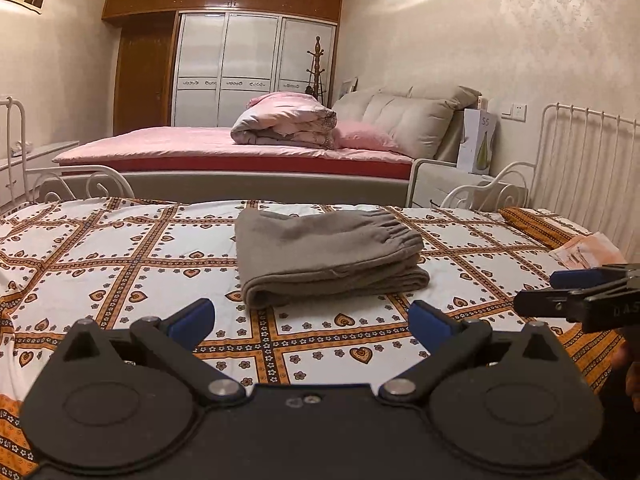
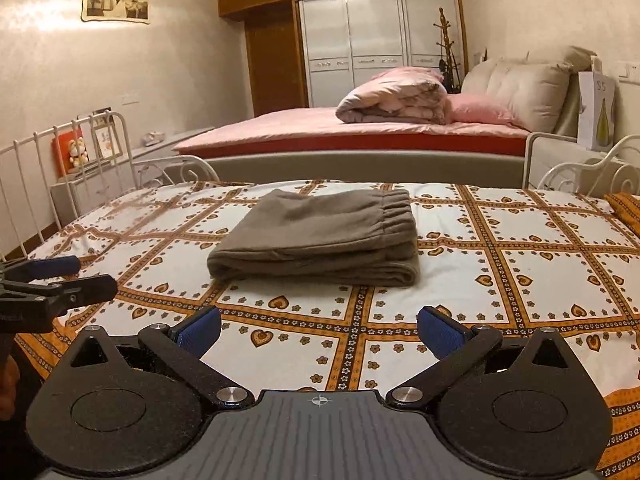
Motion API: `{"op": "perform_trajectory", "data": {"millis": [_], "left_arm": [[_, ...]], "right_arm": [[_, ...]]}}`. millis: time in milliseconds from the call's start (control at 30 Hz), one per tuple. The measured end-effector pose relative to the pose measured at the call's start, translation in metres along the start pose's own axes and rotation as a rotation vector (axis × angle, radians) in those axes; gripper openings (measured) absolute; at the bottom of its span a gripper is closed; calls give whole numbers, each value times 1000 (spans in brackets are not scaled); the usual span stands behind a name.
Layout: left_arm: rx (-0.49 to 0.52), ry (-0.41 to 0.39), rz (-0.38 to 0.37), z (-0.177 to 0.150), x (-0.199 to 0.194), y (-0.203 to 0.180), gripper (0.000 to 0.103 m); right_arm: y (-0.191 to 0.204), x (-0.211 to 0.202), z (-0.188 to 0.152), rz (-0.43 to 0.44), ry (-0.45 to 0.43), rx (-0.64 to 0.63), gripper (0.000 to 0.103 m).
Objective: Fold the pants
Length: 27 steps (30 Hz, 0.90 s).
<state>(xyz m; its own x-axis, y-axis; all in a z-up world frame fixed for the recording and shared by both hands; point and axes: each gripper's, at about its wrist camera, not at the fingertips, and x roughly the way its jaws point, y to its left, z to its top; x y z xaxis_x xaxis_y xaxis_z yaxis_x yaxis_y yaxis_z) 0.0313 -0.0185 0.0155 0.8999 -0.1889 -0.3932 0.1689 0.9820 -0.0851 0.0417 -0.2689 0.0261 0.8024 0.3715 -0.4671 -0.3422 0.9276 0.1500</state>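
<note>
The pants (image 1: 328, 256) are seen lying folded into a compact grey bundle near the middle of the bed (image 1: 120, 248), on its heart-patterned sheet, with the elastic waistband turned to the right and the rounded fold edge facing the cameras. Nothing is gripped by the left tool (image 1: 312, 322): its blue-padded fingers (image 1: 192, 320) are spread wide, held short of the bundle and clear of the cloth. The right tool (image 2: 318, 330) is likewise spread wide and empty, kept near the bundle's front edge without touching it. Each tool is caught at the margin of the other's view, side by side above the sheet. The folding is judged to be finished or nearly so, which would explain why both tools are held back and parted. The layers appear evenly stacked, though the far side of the bundle is hidden, so a loose leg end there cannot be ruled out. A folded pink quilt (image 2: 394, 98) is left on the farther bed.
</note>
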Motion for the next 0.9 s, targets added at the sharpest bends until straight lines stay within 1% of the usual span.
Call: {"op": "perform_trajectory", "data": {"millis": [333, 900], "left_arm": [[-10, -7, 1, 0, -3, 3, 97], [4, -8, -3, 1, -3, 1, 97]], "right_arm": [[-1, -3, -1, -10, 0, -1, 103], [-2, -5, 0, -6, -3, -10, 103]]}}
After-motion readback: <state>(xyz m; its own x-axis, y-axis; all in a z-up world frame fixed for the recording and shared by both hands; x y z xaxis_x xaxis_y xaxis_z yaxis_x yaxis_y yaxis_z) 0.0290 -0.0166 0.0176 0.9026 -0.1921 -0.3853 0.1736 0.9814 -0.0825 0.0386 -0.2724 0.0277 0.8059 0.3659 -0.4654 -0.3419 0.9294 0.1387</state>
